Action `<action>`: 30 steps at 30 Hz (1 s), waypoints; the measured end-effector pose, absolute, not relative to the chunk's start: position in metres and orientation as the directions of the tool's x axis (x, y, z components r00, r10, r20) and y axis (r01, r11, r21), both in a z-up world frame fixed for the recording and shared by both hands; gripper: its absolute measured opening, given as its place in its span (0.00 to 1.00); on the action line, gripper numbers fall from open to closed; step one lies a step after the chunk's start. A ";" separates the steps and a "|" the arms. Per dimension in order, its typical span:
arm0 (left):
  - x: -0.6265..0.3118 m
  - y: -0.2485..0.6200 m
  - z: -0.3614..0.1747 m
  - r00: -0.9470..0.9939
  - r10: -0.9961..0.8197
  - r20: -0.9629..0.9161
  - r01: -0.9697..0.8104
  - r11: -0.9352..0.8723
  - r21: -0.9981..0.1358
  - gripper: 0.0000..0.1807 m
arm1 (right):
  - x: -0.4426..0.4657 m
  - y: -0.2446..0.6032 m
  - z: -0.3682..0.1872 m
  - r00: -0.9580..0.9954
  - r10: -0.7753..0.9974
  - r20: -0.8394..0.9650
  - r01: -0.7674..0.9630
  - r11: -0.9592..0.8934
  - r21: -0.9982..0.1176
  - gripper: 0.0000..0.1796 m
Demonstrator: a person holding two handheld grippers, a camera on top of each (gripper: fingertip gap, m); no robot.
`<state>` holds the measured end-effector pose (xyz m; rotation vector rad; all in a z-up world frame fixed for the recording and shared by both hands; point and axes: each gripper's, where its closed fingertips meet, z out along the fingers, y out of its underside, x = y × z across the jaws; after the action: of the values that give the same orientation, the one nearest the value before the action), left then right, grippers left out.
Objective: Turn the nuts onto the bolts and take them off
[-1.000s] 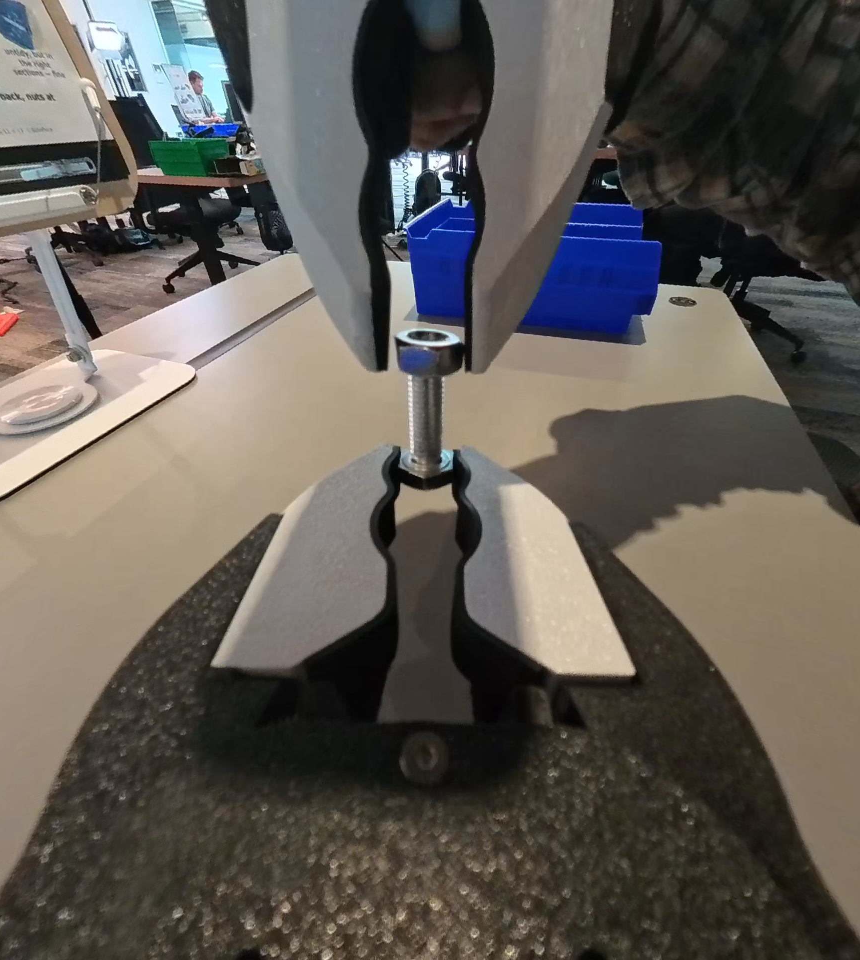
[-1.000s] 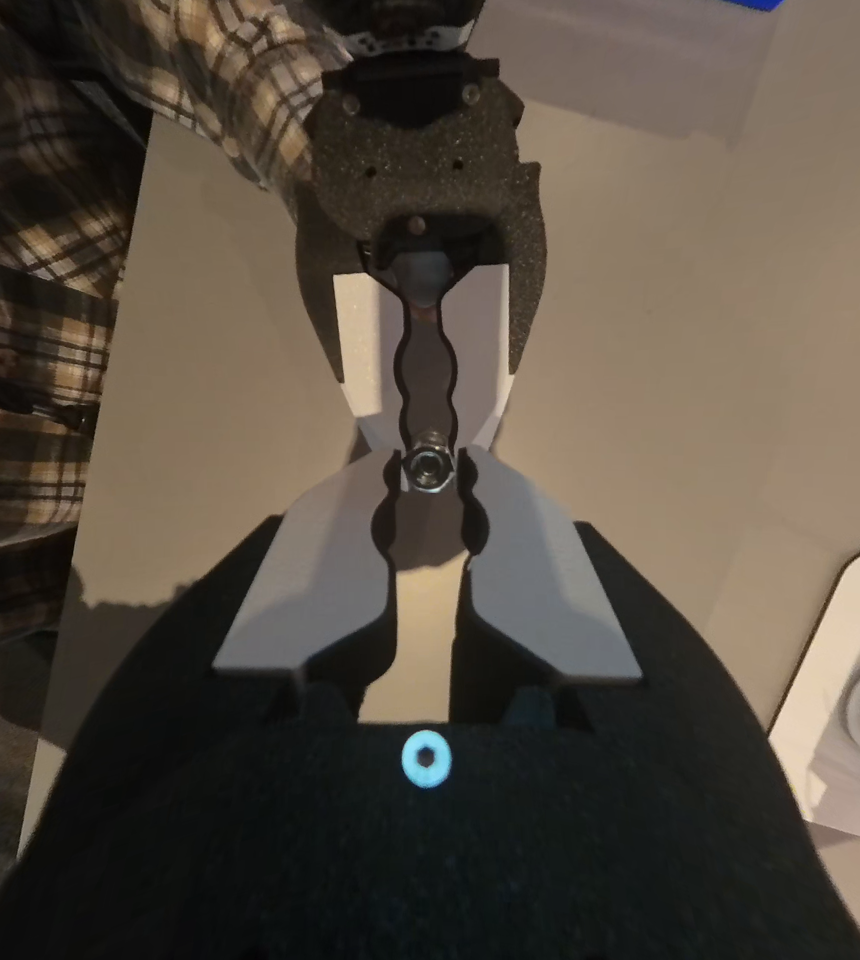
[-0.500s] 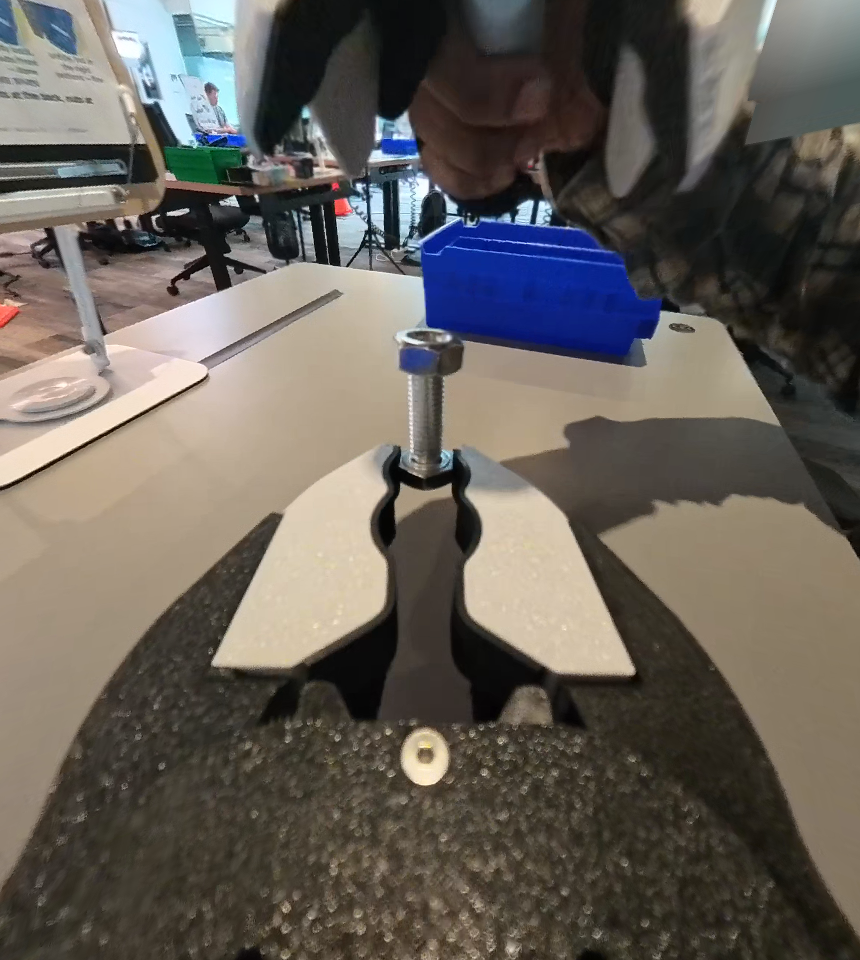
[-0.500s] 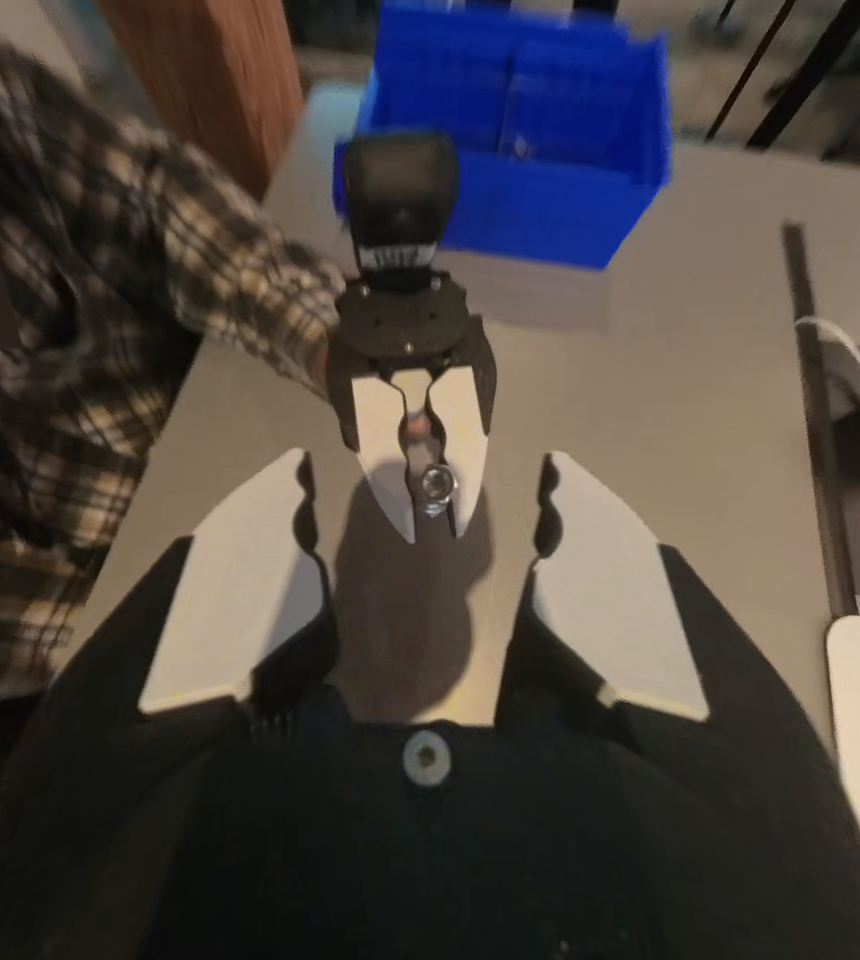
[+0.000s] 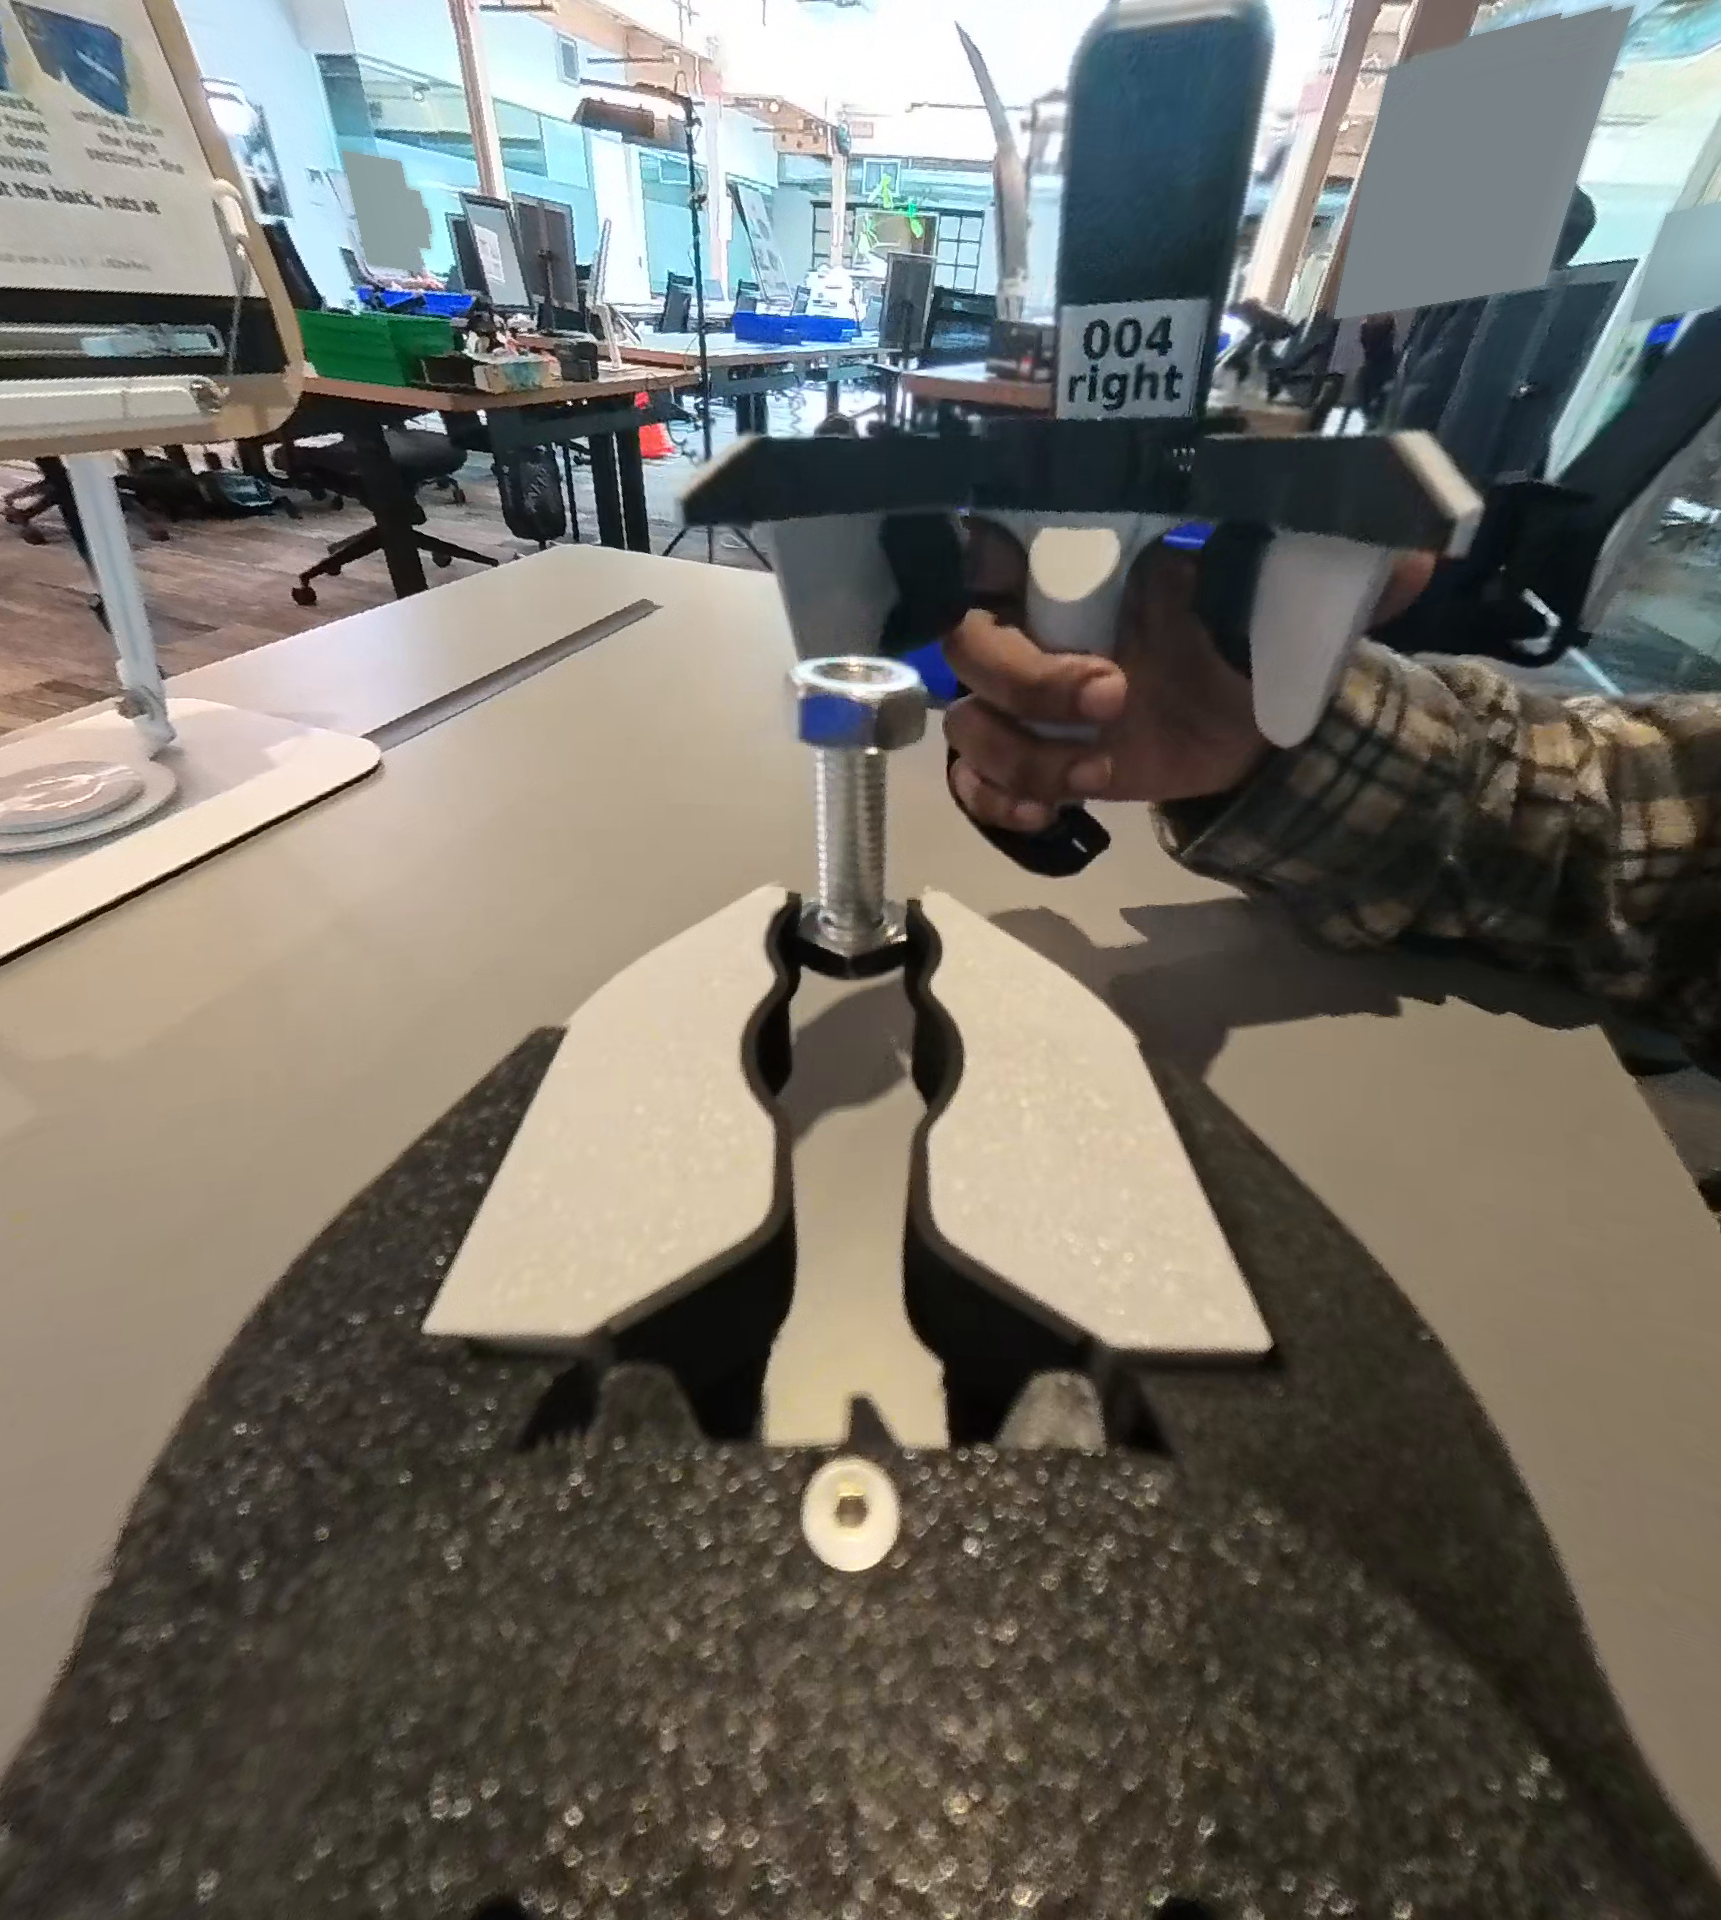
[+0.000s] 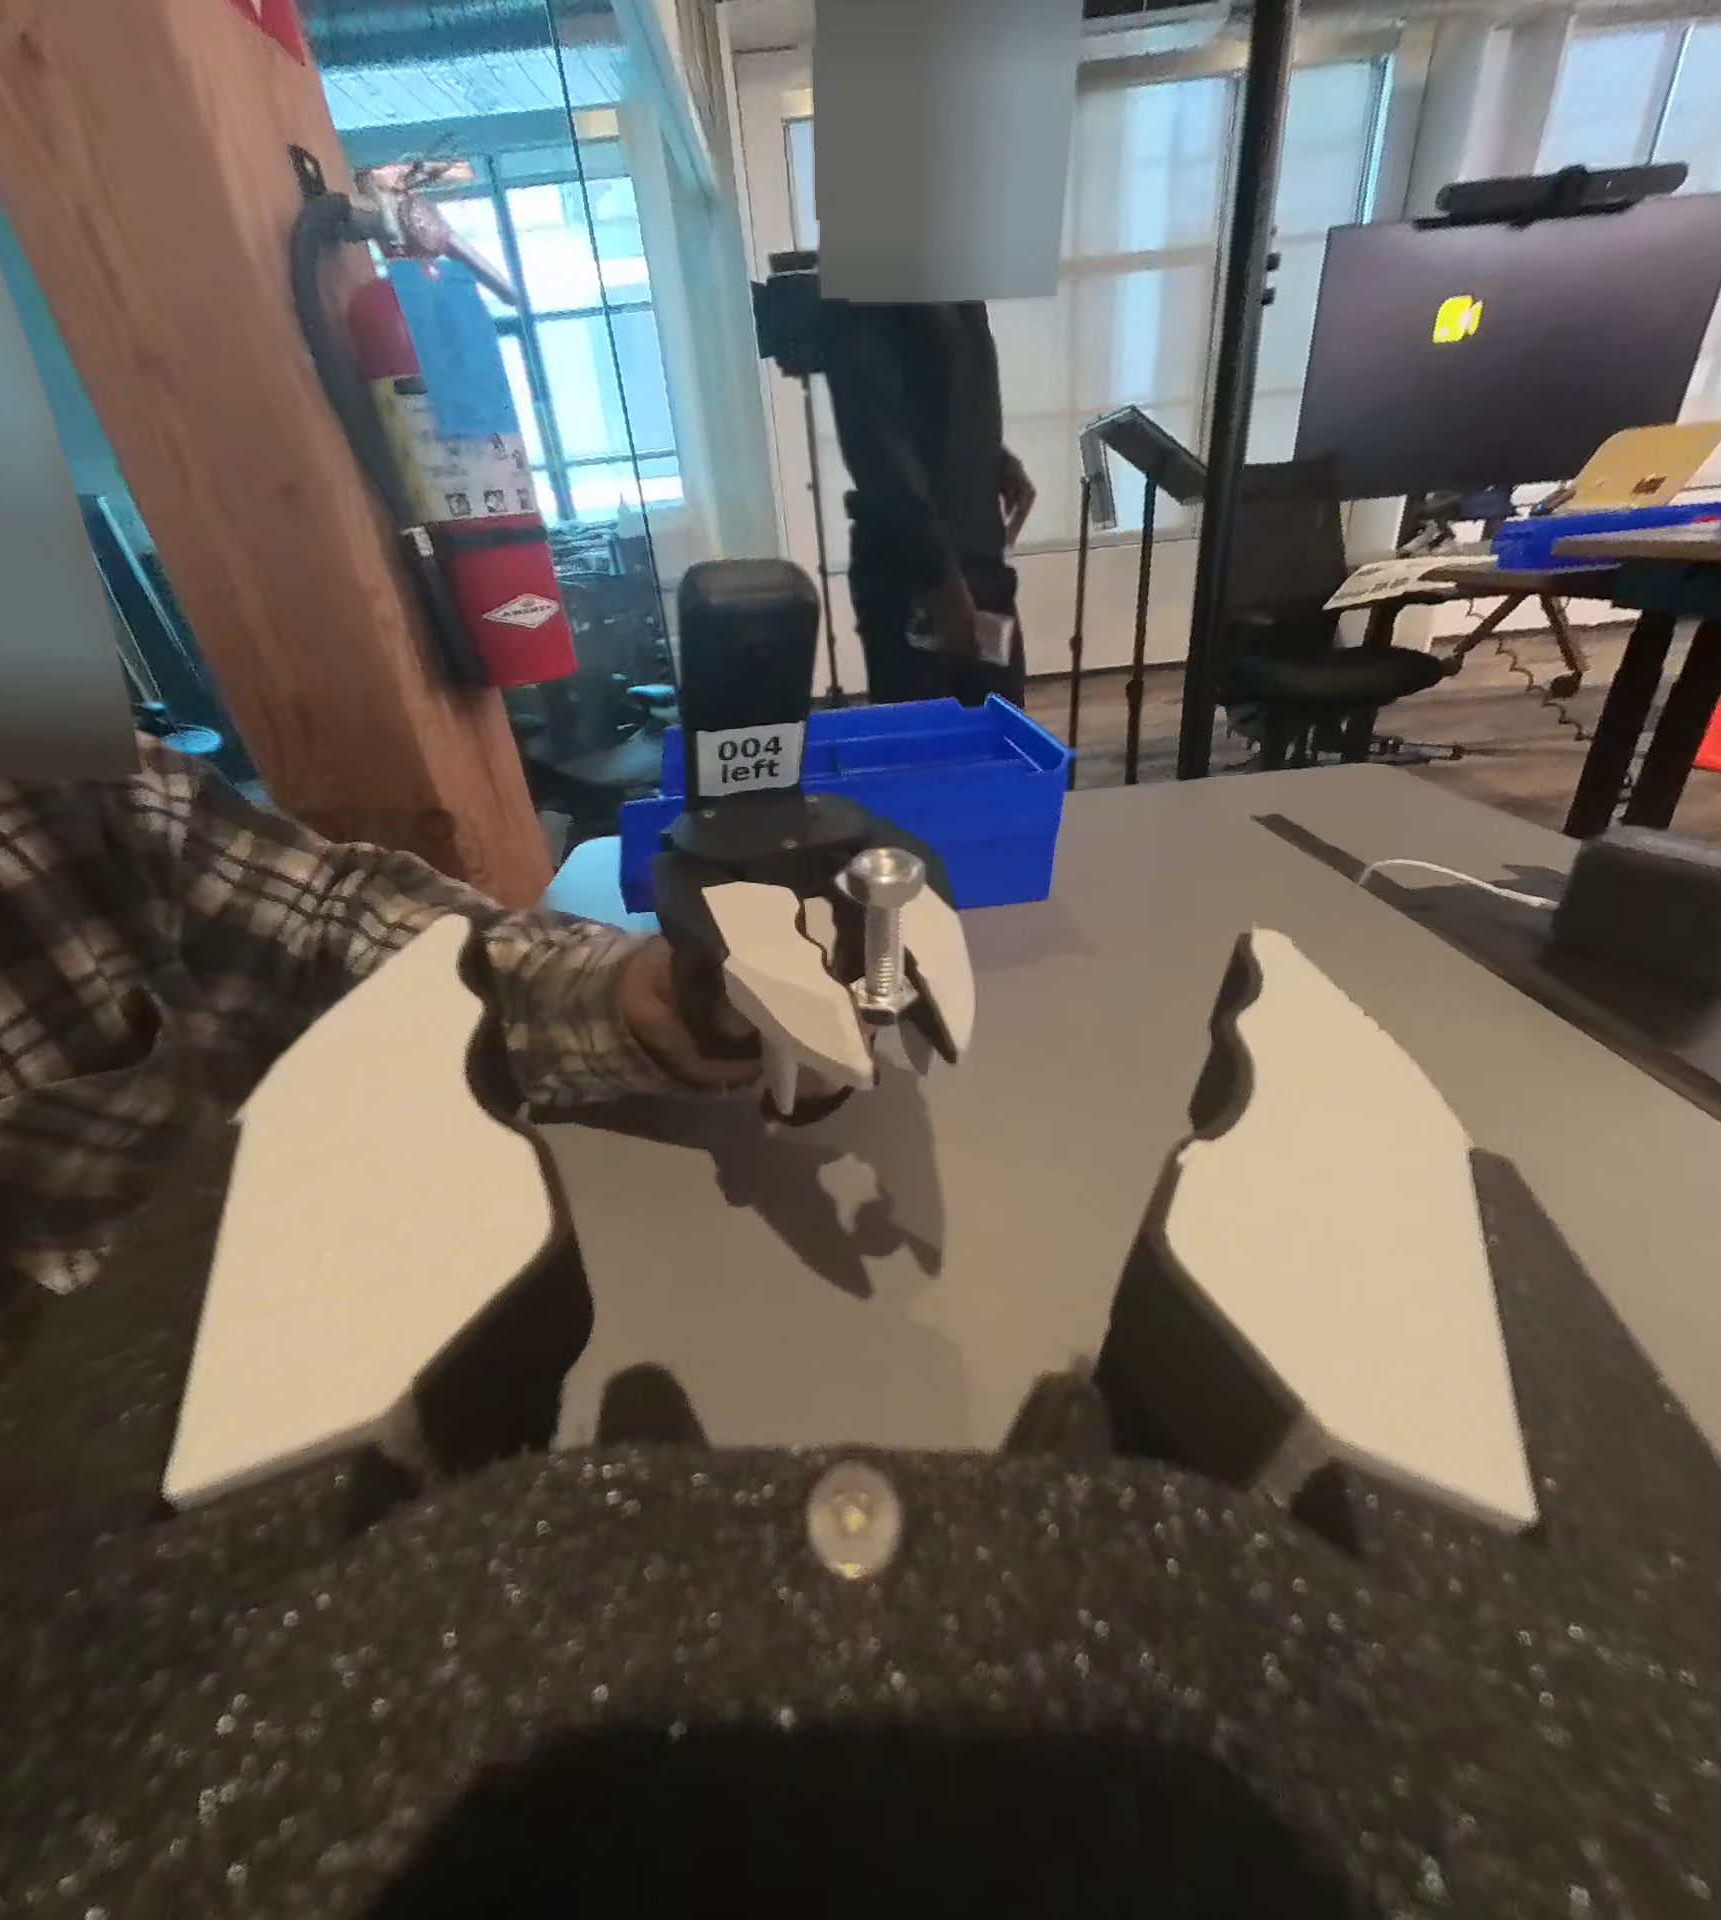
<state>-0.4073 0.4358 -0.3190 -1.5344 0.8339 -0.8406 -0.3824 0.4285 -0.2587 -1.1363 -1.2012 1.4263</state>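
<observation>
A silver bolt stands upright above the grey table, with a hex nut on its top end. My left gripper is shut on the bolt's lower hex end. My right gripper is open and empty, level with the bolt and pulled back from it. In the left wrist view the right gripper shows behind and to the right of the bolt, with its jaws wide apart. In the right wrist view the left gripper holds the bolt, with the nut on top.
A blue bin stands at the table's edge behind the left gripper. A white stand base with a pole and a board is at the left. A black box with a white cable sits in a table groove. A person stands beyond the table. There is about 7 centimetres between the tips of the two grippers.
My right gripper let go of the nut, opened wide, and swung up and back from above the bolt to level with it. My left gripper kept hold of the bolt.
</observation>
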 end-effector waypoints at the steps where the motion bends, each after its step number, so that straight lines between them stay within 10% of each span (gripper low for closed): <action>1: -0.406 0.434 -0.319 0.484 -0.872 0.066 -0.058 -0.107 -0.993 0.10 | -0.384 0.424 -0.258 -0.151 0.986 -0.075 -0.089 -0.089 -0.992 0.71; 30: -0.399 0.427 -0.313 0.444 -0.893 0.074 -0.039 -0.102 -0.994 0.10 | -0.425 0.363 -0.267 -0.379 0.925 -0.015 0.038 -0.001 -0.999 0.71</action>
<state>-0.3993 0.4265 -0.3127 -1.5018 0.8612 -0.8949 -0.4251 0.3626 -0.2667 -1.0331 -1.5162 1.4792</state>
